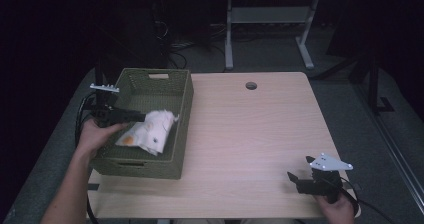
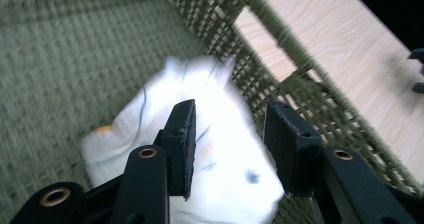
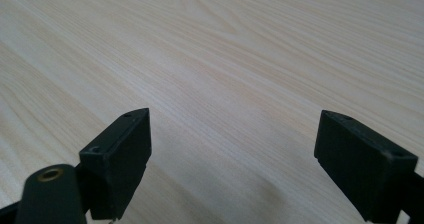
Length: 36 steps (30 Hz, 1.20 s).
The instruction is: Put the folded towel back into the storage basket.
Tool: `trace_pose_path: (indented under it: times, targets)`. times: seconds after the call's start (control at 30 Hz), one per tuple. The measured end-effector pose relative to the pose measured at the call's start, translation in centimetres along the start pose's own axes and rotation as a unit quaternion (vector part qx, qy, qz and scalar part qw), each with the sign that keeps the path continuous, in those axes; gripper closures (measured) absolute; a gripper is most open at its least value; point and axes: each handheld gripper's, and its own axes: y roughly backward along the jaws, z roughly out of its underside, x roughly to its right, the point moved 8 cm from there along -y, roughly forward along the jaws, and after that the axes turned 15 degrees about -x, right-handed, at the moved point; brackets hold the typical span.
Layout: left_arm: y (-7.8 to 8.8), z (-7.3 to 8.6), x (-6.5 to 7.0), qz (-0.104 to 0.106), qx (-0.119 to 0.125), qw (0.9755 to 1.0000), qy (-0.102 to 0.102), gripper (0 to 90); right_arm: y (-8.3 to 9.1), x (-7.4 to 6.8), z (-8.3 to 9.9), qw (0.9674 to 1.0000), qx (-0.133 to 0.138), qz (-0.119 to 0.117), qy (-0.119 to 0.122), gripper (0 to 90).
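Seen from the high view, a green woven basket sits on the left part of a pale wooden table, and a white cloth with small coloured marks lies inside it against the right wall. A person's left hand holds the left gripper level over the basket's left rim, its tips at the cloth. Near the table's front right corner, the right gripper rests low in the other hand, well apart from the basket. Looking along the left gripper, its jaws stand partly spread with the cloth below and between them; the pads do not appear to press it, so the cloth seems let go inside the basket. To finish this release well, the jaws should probably spread wider and lift straight up before pulling back, so no fold snags and the tips clear the woven wall close on the right. Looking along the right gripper, its jaws are spread wide over bare table, with open room all around.
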Motion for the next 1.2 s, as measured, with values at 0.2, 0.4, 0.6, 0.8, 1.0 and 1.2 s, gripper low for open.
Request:
trace_pose_path:
  times: [0.2, 0.4, 0.6, 0.8, 1.0, 1.2]
  targets:
    - [-0.1, 0.3, -0.1, 0.000, -0.003, 1.0000, 0.006, 55.1, -0.1, -0.2, 0.0, 1.0000, -0.001, 0.000, 0.003, 14.8]
    - [0.1, 0.4, 0.3, 0.002, 0.002, 1.0000, 0.007, 55.0, -0.2, -0.4, -0.1, 1.0000, -0.002, -0.003, 0.007, 14.8]
    - [-0.2, 0.4, 0.9, 0.006, 0.002, 1.0000, 0.005, 55.6, -0.2, -0.3, -0.1, 0.9999, -0.001, -0.006, 0.008, 14.8]
    - [0.1, 0.4, 1.3, 0.011, 0.007, 0.9999, 0.000, 55.5, -0.1, -0.2, -0.2, 1.0000, 0.000, -0.004, 0.007, 14.8]
    - [0.3, 0.7, 1.6, 0.015, 0.016, 0.9998, 0.002, 53.0, 0.0, -0.5, -0.4, 1.0000, 0.001, -0.003, 0.007, 14.8]
    - [0.4, 0.9, 1.5, 0.018, 0.023, 0.9995, 0.008, 51.3, -0.1, -0.4, -0.3, 1.0000, -0.001, -0.002, 0.007, 14.8]
